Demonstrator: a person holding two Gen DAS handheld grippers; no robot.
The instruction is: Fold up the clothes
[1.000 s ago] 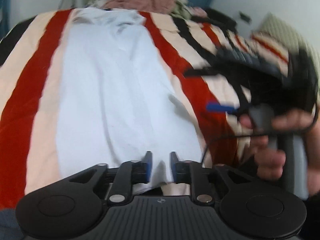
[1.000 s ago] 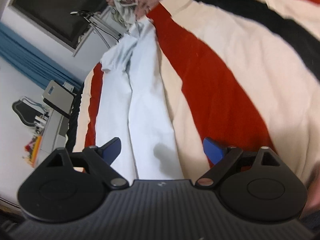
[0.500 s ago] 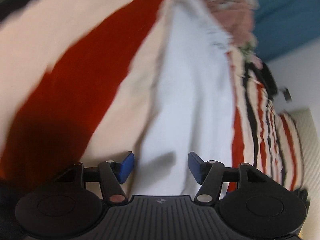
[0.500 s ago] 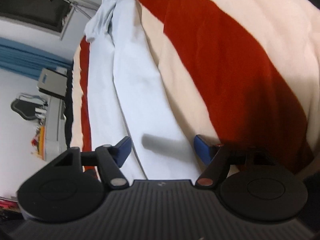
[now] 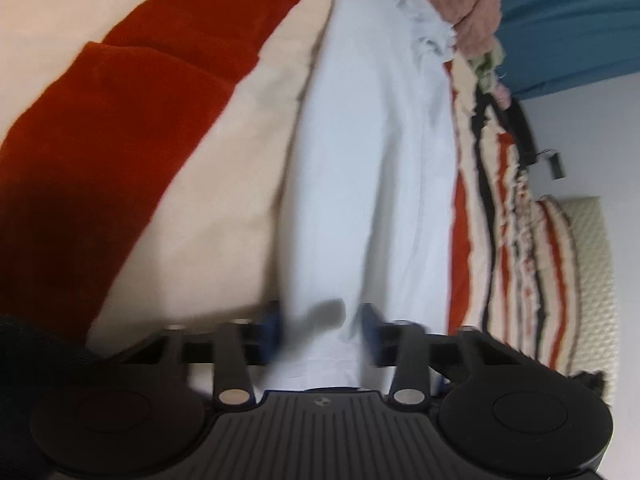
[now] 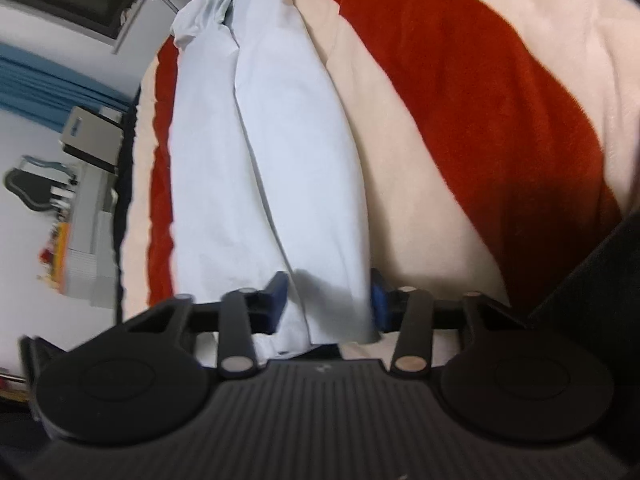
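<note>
Change: since a second ago the left gripper (image 5: 322, 330) has spread from nearly closed to wide apart, and both cameras have swung to the garment's near end.
Garment: a pale blue garment (image 5: 372, 184) lies lengthwise on the bed, folded into a long narrow strip, a crease running down it (image 6: 260, 168).
Left gripper: blue pads spread, near hem of the cloth lying between them; contact cannot be told through blur.
Right gripper (image 6: 328, 298): pads spread either side of the hem's right fold, apparently just beside the cloth.
Bedding: striped blanket (image 6: 472, 92), red, cream and black, under the garment.
Far end: heap of crumpled clothes (image 5: 468, 4) touching the garment's top.
</note>
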